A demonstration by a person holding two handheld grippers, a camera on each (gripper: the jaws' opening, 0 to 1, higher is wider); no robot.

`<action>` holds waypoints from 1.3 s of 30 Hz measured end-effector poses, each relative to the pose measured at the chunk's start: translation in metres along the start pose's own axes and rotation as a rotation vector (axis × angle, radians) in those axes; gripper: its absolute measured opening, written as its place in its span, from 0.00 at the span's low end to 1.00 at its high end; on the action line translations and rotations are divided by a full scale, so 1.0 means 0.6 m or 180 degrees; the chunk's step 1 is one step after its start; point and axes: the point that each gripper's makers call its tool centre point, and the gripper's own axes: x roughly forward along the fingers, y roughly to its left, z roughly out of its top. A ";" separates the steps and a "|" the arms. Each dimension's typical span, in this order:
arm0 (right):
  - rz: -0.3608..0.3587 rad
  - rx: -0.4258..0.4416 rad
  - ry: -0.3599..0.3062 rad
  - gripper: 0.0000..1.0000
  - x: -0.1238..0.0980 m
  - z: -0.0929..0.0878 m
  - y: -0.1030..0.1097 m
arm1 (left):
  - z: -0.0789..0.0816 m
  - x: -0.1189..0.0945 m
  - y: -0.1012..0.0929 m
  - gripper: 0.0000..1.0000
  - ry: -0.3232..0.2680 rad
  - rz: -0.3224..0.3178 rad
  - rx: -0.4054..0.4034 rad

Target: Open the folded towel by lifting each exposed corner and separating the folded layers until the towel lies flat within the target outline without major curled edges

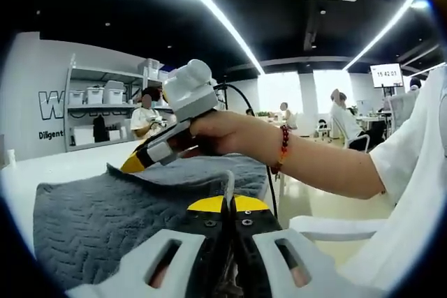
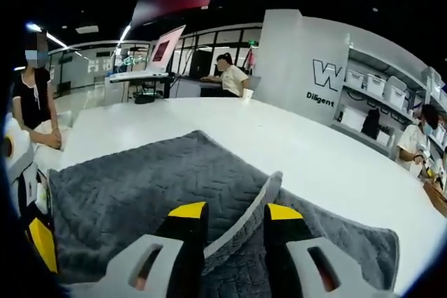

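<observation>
A grey quilted towel (image 1: 105, 214) lies on the white table (image 1: 49, 162), with layers still folded over each other. In the left gripper view my left gripper (image 1: 227, 206) is shut on a thin raised edge of the towel at its near side. A hand holds my right gripper (image 1: 136, 163) with its yellow tip at the towel's far edge. In the right gripper view the towel (image 2: 140, 179) spreads ahead, and a raised fold edge stands between the jaws of my right gripper (image 2: 236, 213), which is closed on it. My left gripper (image 2: 38, 239) shows at the left border.
The table (image 2: 293, 137) stretches wide beyond the towel, with a small cup (image 2: 248, 93) at its far side. A person (image 2: 31, 102) sits at the table's left end. A white chair (image 1: 335, 225) stands off the table's edge. Shelves with boxes (image 1: 105, 95) line the wall.
</observation>
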 end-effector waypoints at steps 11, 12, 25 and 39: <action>0.0065 -0.0035 0.0157 0.28 0.021 -0.017 0.010 | -0.006 -0.002 -0.001 0.01 0.0009 -0.0019 -0.0023; 0.0065 -0.0011 0.0187 0.28 0.023 -0.022 0.008 | -0.006 -0.002 -0.001 0.01 0.0005 -0.0022 -0.0024; 0.0042 0.0074 0.0312 0.29 0.042 -0.033 -0.007 | -0.013 -0.001 -0.004 0.01 0.0033 -0.0051 -0.0024; 0.0065 0.0086 0.0413 0.30 0.068 -0.026 -0.017 | -0.012 -0.002 -0.004 0.00 0.0016 -0.0060 0.0019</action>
